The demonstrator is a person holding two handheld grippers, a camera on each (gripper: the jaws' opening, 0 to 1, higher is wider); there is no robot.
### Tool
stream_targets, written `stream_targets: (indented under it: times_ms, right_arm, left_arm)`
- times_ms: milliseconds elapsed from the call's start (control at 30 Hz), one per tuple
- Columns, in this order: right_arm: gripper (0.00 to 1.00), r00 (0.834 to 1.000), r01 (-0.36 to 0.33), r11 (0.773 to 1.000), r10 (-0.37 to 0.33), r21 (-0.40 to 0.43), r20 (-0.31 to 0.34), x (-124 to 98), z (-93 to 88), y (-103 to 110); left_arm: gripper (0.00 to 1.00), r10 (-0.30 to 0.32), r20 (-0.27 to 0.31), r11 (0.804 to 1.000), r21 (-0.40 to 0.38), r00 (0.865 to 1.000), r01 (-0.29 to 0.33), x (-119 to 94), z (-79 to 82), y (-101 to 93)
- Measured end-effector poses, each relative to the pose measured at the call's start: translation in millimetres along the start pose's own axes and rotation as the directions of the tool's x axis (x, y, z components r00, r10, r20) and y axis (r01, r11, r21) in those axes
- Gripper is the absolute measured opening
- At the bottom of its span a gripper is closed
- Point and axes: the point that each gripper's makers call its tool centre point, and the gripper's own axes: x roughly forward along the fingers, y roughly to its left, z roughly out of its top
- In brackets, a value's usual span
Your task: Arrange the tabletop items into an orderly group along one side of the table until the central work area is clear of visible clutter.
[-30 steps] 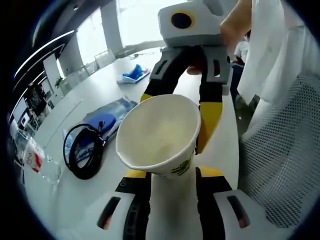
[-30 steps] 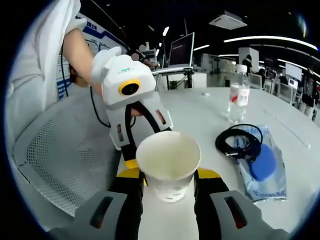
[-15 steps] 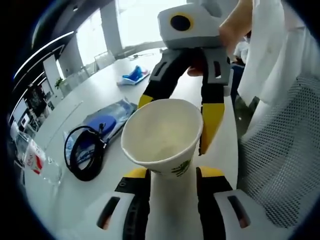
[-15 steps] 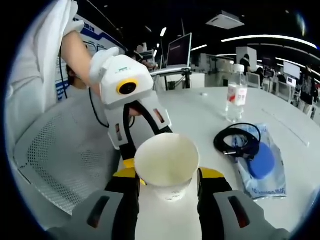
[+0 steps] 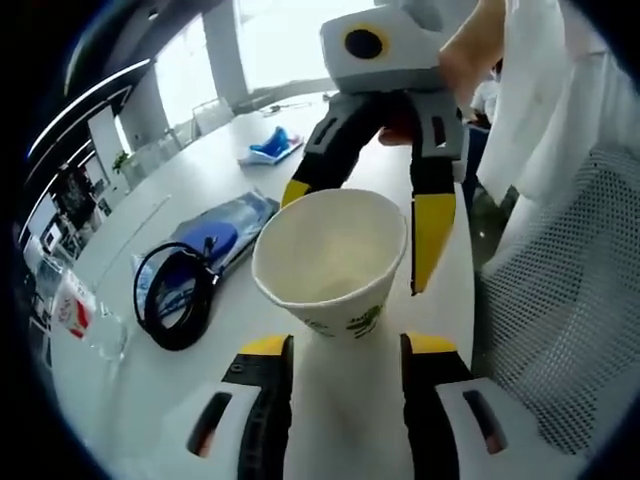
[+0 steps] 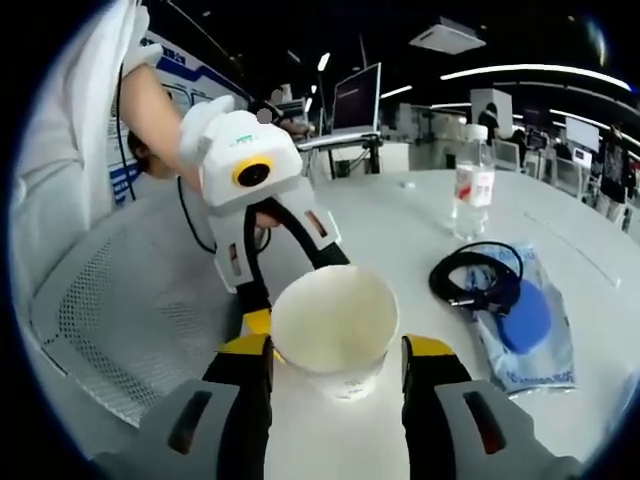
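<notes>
Right up close in the left gripper view, the left gripper has its fingers spread wide at the bottom of the frame, with a paper cup sitting upright on the white surface between and just past them, not squeezed. Same deal in the right gripper view: the right gripper fingers are open either side of the cup, lower center. Further back, mid right of that frame, a coiled black cable lies on a blue plastic bag. Beyond that, upper right, stands a water bottle. A mesh chair is at left.
</notes>
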Motion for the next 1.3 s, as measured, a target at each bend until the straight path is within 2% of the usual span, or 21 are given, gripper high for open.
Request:
stream_targets:
  times_ms: [67, 167, 200, 267, 367, 467, 633, 700, 867, 1033, 1300]
  right_arm:
    - [0.52, 1.000, -0.003, 1.000, 0.003, 0.001, -0.002, 0, 0.2, 1]
    - [0.54, 1.000, -0.001, 1.000, 0.001, 0.004, -0.006, -2, 0.1, 1]
    - [0.55, 1.000, 0.005, 1.000, -0.005, 0.007, -0.010, -2, -0.5, 0]
    - [0.57, 1.000, 0.009, 1.000, -0.009, 0.015, -0.004, -3, 1.1, -1]
    - [0.62, 1.000, 0.008, 1.000, -0.008, 0.016, -0.004, -5, 2.1, -1]
    - [0.67, 1.000, 0.014, 0.999, -0.014, 0.029, -0.017, -9, 2.1, -3]
    - [0.73, 1.000, 0.019, 0.999, -0.019, 0.040, 0.013, -17, 11.7, -4]
    - [0.78, 0.999, 0.025, 0.998, -0.026, 0.053, 0.021, -20, 12.7, -6]
    - [0.83, 0.999, 0.042, 0.996, -0.043, 0.079, 0.018, -28, 12.4, -12]
    - [0.84, 0.999, 0.042, 0.996, -0.044, 0.073, 0.025, -33, 16.3, -14]
    - [0.83, 0.998, 0.045, 0.997, -0.047, 0.061, 0.034, -39, 23.5, -19]
  left_arm:
    - [0.41, 0.004, -0.001, 1.000, -0.005, 1.000, -0.004, -2, -1.2, 1.5]
    - [0.48, 0.010, -0.010, 0.997, -0.078, 1.000, -0.010, -3, -6.7, 3.9]
    - [0.50, 0.027, 0.001, 0.995, -0.094, 1.000, -0.027, -3, -6.2, 7.5]
    - [0.52, 0.019, 0.036, 0.986, -0.165, 0.999, -0.013, -5, -2.7, 6.0]
    - [0.64, 0.007, 0.042, 0.988, -0.153, 0.999, 0.000, -7, -2.9, 5.4]
    - [0.77, -0.001, 0.019, 0.989, -0.147, 1.000, 0.004, -8, -6.9, 4.1]
    - [0.86, 0.021, 0.060, 0.978, -0.211, 0.998, -0.008, -14, -2.9, 11.6]
    - [0.90, 0.039, 0.086, 0.967, -0.254, 0.996, -0.016, -17, -0.1, 17.2]
    - [0.93, 0.064, 0.091, 0.958, -0.285, 0.994, -0.036, -23, -2.4, 29.2]
    - [0.93, 0.086, 0.100, 0.954, -0.296, 0.991, -0.053, -30, -0.6, 38.7]
    - [0.95, 0.067, 0.099, 0.955, -0.295, 0.993, -0.035, -37, -1.6, 42.7]
